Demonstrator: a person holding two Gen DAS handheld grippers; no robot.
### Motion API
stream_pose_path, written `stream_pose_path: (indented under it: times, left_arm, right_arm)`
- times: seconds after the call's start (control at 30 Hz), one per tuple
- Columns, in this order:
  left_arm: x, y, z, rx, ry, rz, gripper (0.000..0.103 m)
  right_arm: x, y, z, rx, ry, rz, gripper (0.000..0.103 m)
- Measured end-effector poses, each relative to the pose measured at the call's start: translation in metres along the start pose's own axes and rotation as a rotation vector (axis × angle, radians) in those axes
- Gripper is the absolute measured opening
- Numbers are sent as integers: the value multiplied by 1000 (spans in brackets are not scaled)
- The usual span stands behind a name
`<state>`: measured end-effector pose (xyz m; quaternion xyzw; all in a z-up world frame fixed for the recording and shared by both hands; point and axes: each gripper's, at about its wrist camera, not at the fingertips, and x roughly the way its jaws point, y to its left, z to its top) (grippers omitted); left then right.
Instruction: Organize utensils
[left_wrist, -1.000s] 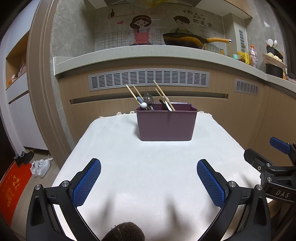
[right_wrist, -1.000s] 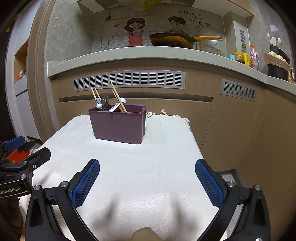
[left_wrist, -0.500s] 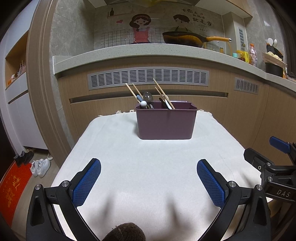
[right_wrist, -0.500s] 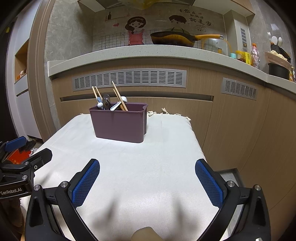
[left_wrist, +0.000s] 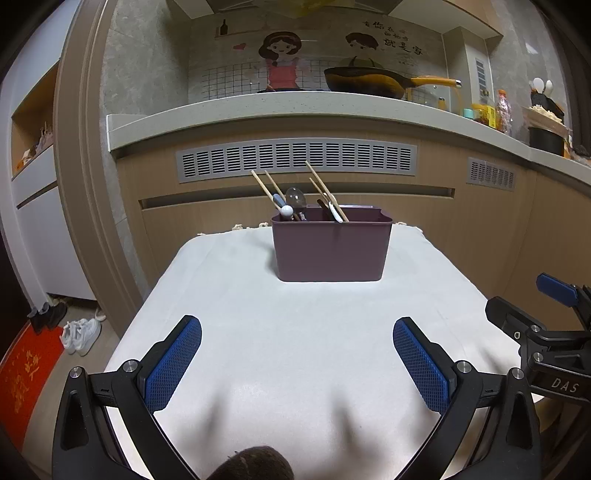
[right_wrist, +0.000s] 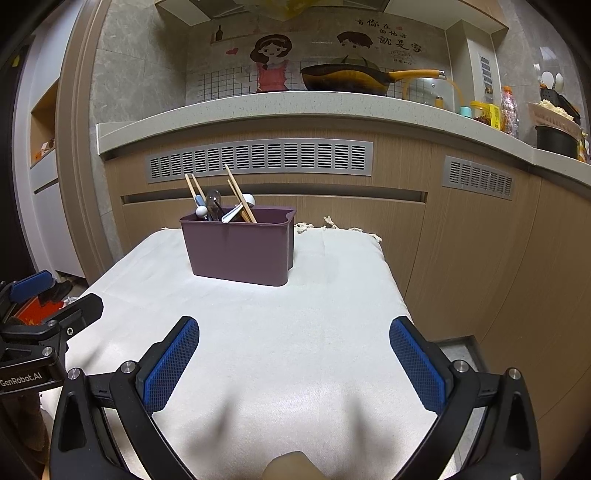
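While both tools hover low over the near edge of the white cloth-covered table (left_wrist: 295, 332), nothing sits between their blue pads. Left gripper (left_wrist: 297, 360): jaws spread wide, released. Right gripper (right_wrist: 294, 360): same, wide apart, empty. The dark purple rectangular plastic caddy (left_wrist: 331, 250) stands upright toward the far end of the cloth, well apart from both. Wooden chopsticks (left_wrist: 327, 190) and a metal spoon (left_wrist: 295, 196) lean inside it (left half, mostly).

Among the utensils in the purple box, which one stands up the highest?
The right-hand pair of wooden chopsticks: one tip rises above the left pair and the metal spoon in the purple box.
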<state>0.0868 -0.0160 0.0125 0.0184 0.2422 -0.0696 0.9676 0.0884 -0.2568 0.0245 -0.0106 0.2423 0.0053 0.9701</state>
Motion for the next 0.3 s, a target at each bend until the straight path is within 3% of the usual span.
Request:
stream_pose_path:
  times: [0.3]
  left_arm:
    - [0,0,0,1,-2,3,103]
  right_arm:
    - [0,0,0,3,6,3,102]
